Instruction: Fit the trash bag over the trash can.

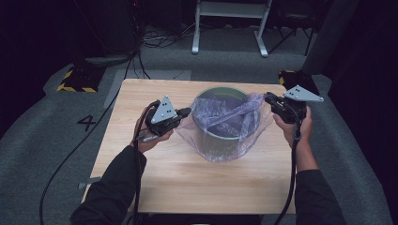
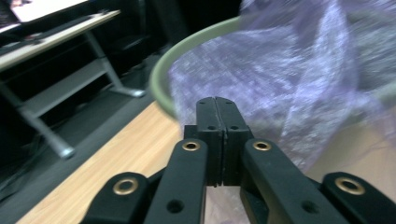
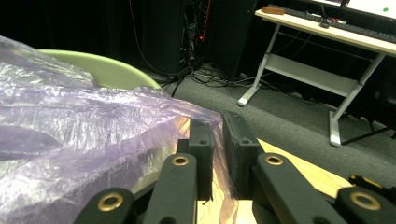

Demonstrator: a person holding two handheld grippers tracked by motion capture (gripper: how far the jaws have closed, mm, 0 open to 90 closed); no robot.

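Flanking the green bin (image 1: pixel 224 136) on the counter (image 1: pixel 155 178), the left tool (image 1: pixel 184 113) is clenched empty; the right tool (image 1: pixel 269 99) pinches the purple bag's (image 1: pixel 225 112) edge.

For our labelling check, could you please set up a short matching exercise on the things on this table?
Things:
1. plastic bag
2. bin
3. left tool
4. table

Descriptions:
A. light wood
B. green rim, round
C. translucent purple
D. black jaws pressed together

Pairs: 1-C, 2-B, 3-D, 4-A
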